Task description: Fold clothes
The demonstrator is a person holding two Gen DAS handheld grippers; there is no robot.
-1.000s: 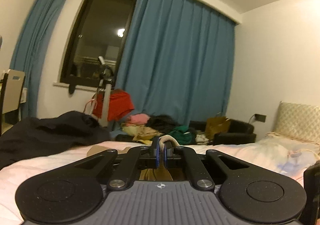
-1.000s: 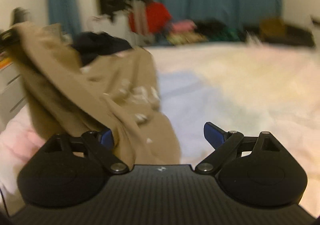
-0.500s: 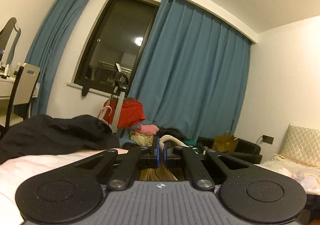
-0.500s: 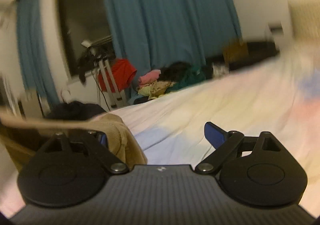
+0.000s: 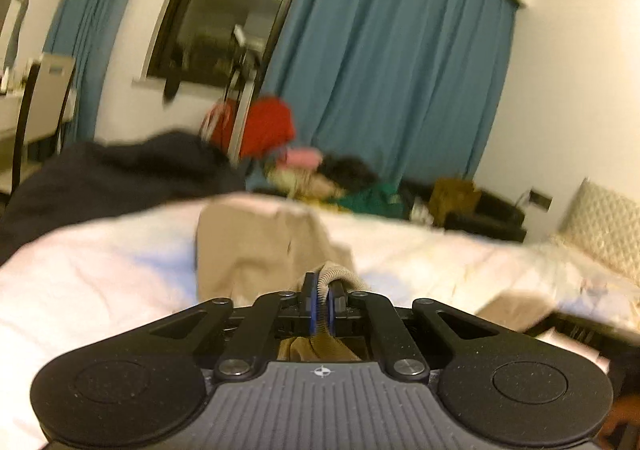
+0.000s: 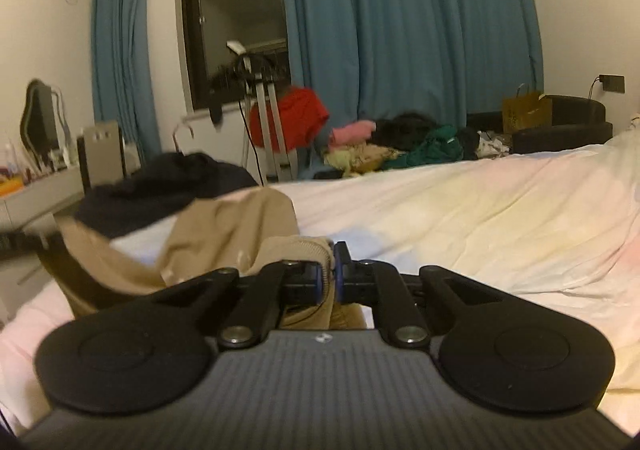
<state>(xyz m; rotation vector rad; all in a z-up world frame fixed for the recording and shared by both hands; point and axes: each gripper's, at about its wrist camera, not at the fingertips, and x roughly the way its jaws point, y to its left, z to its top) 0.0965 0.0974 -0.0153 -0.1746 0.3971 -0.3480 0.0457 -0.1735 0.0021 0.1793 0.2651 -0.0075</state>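
A tan garment (image 5: 256,246) lies stretched over the pale bed sheet (image 5: 100,270). My left gripper (image 5: 322,300) is shut on its ribbed hem, which bulges out between the blue pads. In the right wrist view the same tan garment (image 6: 232,230) drapes off to the left, and my right gripper (image 6: 329,274) is shut on another ribbed edge of it. Both grippers hold the cloth low over the bed.
A black garment (image 6: 160,185) lies at the bed's far left edge. A heap of clothes (image 6: 384,145), a red garment on a stand (image 6: 296,117) and a dark armchair (image 6: 560,125) stand by the blue curtains. A desk with a chair (image 6: 100,153) is at left.
My right gripper was open and has closed on the tan garment's edge. My left gripper has tilted down, bringing the bed and the garment into view.
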